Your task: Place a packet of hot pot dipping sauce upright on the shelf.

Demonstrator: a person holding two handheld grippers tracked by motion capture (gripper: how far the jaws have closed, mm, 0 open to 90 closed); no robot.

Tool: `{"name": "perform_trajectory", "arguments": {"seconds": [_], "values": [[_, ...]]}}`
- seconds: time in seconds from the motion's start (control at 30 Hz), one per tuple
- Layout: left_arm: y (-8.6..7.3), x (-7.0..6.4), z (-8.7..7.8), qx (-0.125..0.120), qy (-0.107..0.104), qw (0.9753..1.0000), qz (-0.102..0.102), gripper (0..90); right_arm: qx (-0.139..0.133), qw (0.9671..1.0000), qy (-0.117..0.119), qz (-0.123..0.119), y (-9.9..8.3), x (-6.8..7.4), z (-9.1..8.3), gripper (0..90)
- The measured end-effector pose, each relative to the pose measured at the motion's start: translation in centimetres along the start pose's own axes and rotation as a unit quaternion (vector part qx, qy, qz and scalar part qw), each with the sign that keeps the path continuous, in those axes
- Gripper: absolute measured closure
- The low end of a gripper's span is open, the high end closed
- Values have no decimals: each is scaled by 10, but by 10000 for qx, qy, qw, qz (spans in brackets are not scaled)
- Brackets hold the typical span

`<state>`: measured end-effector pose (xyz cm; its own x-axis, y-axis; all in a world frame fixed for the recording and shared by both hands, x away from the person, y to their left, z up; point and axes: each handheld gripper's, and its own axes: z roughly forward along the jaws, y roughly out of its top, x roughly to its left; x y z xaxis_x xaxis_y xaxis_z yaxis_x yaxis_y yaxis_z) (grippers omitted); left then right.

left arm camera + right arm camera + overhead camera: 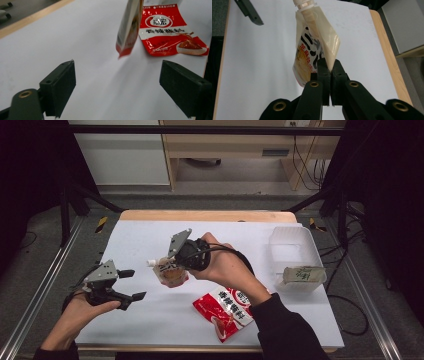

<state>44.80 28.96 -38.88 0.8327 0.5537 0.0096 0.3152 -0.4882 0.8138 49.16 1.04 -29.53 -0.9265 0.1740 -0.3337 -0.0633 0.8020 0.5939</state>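
Observation:
My right gripper (172,265) is shut on the edge of a spouted sauce pouch (169,272), cream and orange with black lettering, held up over the middle of the table. In the right gripper view the pouch (312,52) hangs pinched between the closed jaws, white cap (304,3) pointing away. My left gripper (134,285) stands open at the table's left, nothing between its fingers. In the left gripper view the pouch (128,27) hangs edge-on ahead of the open jaws.
A red and white flat sachet (226,312) lies near the front edge, also the sachet (167,30) beyond the pouch. A clear plastic bin (295,245) stands at the right with a green-grey packet (302,275) in its near end. The table (140,240) is white.

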Motion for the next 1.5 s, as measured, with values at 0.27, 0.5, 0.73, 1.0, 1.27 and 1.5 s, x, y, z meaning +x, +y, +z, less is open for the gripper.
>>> {"name": "perform_trajectory", "arguments": {"seconds": [0.27, 0.5, 0.73, 1.0, 1.27, 1.5], "values": [[-25, -4, 27, 263, 119, 9995, -153, 89, 7, 9999, -137, 63, -20, -15, -19, 884], [-35, -3, 32, 285, 354, 9988, -190, 79, 59, 9996, -230, 175, -40, -25, -39, 884], [-44, 1, 33, 178, 589, 9975, -336, 79, 116, 9989, -377, 259, -58, -34, -60, 884], [-49, 2, 35, 214, 662, 9969, -362, 79, 124, 9982, -536, 255, -77, -43, -86, 883], [-50, 2, 37, 244, 665, 9968, -357, 78, 129, 9967, -670, 444, -98, -55, -107, 883], [-51, 4, 36, 229, 677, 9967, -374, 78, 100, 9952, -817, 535, -113, -64, -124, 883]]}}
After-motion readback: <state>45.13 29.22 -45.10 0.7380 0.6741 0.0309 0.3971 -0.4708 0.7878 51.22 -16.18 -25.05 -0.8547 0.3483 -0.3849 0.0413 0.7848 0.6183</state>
